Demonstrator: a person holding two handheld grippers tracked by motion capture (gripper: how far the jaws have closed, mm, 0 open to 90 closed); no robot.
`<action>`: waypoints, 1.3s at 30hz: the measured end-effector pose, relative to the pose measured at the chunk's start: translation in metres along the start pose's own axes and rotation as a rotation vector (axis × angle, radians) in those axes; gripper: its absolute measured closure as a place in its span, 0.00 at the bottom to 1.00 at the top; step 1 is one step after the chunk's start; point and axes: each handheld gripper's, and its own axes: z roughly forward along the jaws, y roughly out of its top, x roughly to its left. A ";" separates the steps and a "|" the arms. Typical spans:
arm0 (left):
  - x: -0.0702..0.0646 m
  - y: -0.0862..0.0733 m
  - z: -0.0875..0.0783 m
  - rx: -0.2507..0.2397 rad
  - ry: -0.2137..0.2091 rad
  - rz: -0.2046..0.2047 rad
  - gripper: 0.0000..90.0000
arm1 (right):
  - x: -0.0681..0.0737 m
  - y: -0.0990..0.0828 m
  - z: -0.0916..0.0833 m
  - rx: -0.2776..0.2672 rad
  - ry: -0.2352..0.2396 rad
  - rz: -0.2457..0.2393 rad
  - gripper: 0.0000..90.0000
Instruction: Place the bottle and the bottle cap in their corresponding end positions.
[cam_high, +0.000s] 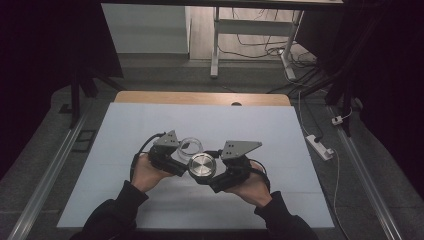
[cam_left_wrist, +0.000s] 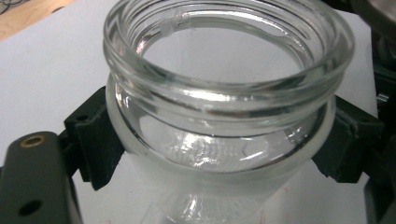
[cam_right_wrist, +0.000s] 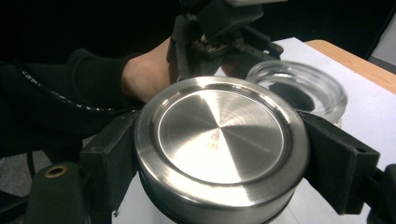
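Hand-held gripper (cam_high: 186, 159) clamps glass jar (cam_high: 191, 145) over white table (cam_high: 150, 120)

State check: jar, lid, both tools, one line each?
glass jar: open, lid off, looks empty, held below its threaded neck by the left tool.
metal lid: off the jar, beside it, held at its edge.
left tool: shut on the glass jar, pads on both sides.
right tool: shut on the metal lid.
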 end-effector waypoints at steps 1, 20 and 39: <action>0.001 0.000 0.000 -0.001 0.003 -0.002 0.17 | 0.000 -0.001 0.000 0.001 0.000 -0.001 0.20; 0.019 0.013 0.018 -0.025 0.032 -0.013 0.17 | 0.004 -0.026 0.005 0.021 0.010 0.007 0.20; 0.038 0.020 0.036 -0.037 0.062 -0.003 0.17 | 0.005 -0.048 0.017 0.048 0.006 -0.006 0.20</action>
